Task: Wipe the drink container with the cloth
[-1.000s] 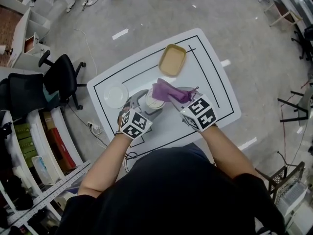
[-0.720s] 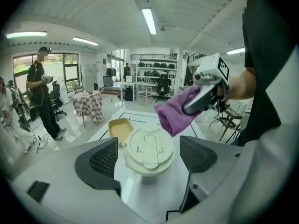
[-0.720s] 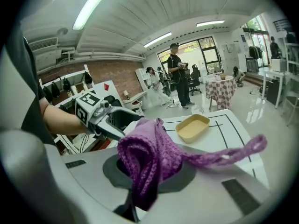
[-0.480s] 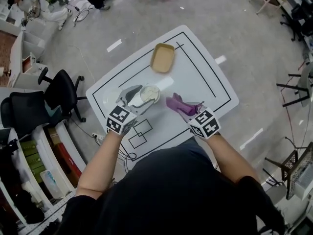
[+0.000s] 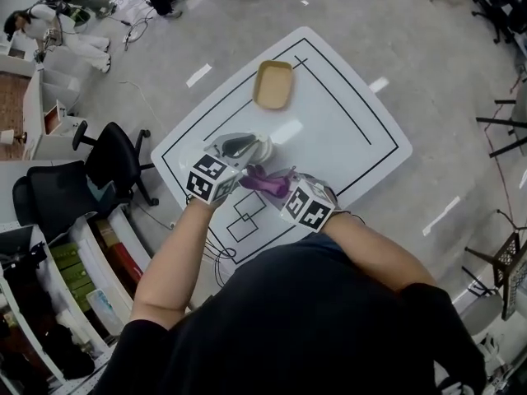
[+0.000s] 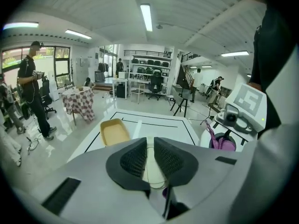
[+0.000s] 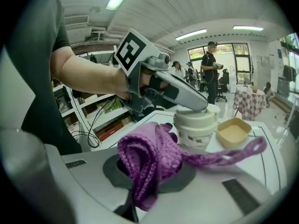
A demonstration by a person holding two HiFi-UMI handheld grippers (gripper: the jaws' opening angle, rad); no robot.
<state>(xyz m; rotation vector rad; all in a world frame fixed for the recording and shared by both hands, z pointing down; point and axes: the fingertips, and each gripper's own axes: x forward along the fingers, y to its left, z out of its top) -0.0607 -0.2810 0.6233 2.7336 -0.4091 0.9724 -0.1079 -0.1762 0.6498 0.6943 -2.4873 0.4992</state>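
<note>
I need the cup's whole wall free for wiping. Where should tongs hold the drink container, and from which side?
Take the drink container by its lid, from above. It stands upright on the table, and the lid's rim juts out above the wall, so a grip there should leave the wall open to the purple cloth.
</note>
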